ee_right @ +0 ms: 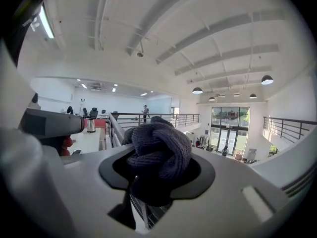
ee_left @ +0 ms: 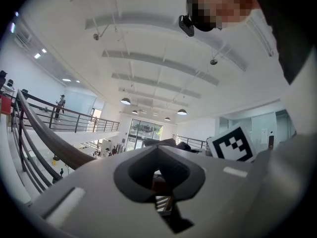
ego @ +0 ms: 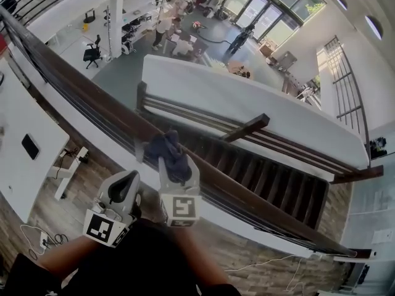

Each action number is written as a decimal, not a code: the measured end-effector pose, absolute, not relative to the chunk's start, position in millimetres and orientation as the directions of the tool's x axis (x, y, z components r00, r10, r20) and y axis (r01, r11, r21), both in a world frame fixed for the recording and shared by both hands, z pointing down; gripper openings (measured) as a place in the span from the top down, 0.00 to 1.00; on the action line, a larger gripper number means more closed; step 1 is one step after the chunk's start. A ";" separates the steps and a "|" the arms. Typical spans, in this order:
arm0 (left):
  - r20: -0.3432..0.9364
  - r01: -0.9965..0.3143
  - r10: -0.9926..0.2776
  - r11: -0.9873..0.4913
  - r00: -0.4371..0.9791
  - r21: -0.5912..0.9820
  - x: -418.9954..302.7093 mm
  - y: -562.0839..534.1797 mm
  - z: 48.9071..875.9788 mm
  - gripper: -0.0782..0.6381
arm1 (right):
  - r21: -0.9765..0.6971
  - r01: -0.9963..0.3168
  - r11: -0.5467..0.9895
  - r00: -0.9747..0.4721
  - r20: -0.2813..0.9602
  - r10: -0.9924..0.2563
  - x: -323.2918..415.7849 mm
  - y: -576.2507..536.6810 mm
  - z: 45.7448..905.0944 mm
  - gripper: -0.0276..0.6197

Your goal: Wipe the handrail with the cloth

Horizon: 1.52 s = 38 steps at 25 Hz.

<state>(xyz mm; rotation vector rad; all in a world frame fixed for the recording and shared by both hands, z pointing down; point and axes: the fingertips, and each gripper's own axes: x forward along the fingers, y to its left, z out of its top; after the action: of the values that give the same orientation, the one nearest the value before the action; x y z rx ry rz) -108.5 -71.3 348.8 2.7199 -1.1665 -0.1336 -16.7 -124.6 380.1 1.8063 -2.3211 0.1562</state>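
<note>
Your right gripper (ego: pixel 175 160) reaches forward over the handrail (ego: pixel 86 91), its jaws clamped on the cloth (ego: pixel 168 147), which sits on the top of the rail near the middle of its run. Your left gripper (ego: pixel 125 182) hangs just beside it on the left and a little nearer to you. Its jaws are drawn together with nothing between them.

The cloth (ee_right: pixel 158 145) is a dark grey-blue knit, ribbed and bunched into a loose knot that bulges out of the right gripper's grey jaws (ee_right: pixel 158 175). Both grippers are pale grey plastic, each with a black-and-white marker cube. The handrail is a long, dark brown wooden bar. It runs from the far left down to the near right, with thin dark metal rails beneath it.

You stand on a mezzanine with a wood-plank floor (ego: pixel 74 196). Beyond the rail a staircase (ego: pixel 271 177) with dark treads drops to a grey atrium floor. There, people, an office chair (ego: pixel 92 52) and tall glass doors (ego: pixel 262 14) show. The ceiling is white and beamed, with pendant lamps (ee_right: pixel 267 79).
</note>
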 end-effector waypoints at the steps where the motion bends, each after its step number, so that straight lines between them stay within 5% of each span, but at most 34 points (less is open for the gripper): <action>1: -0.009 -0.708 -0.724 -0.676 0.689 0.203 -110.5 -75.1 350.2 0.89 | 0.035 -0.967 0.254 -0.239 0.237 -0.942 -19.5 -131.8 385.3 0.68; 20: -0.004 -0.693 -0.713 -0.682 0.701 0.232 -125.1 -102.3 356.1 0.89 | 0.081 -0.957 0.279 -0.219 0.431 -0.875 -36.3 -169.6 436.5 0.68; 38: -0.005 -0.669 -0.692 -0.700 0.722 0.250 -120.6 -110.2 358.5 0.89 | 0.086 -0.978 0.190 -0.135 0.435 -0.890 -9.5 -161.5 440.3 0.68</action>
<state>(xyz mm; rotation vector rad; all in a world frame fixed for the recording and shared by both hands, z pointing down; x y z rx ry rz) -120.6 -110.2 358.5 2.6966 -1.0818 -0.1440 -9.5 -161.5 440.3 1.7525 -2.0838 0.3073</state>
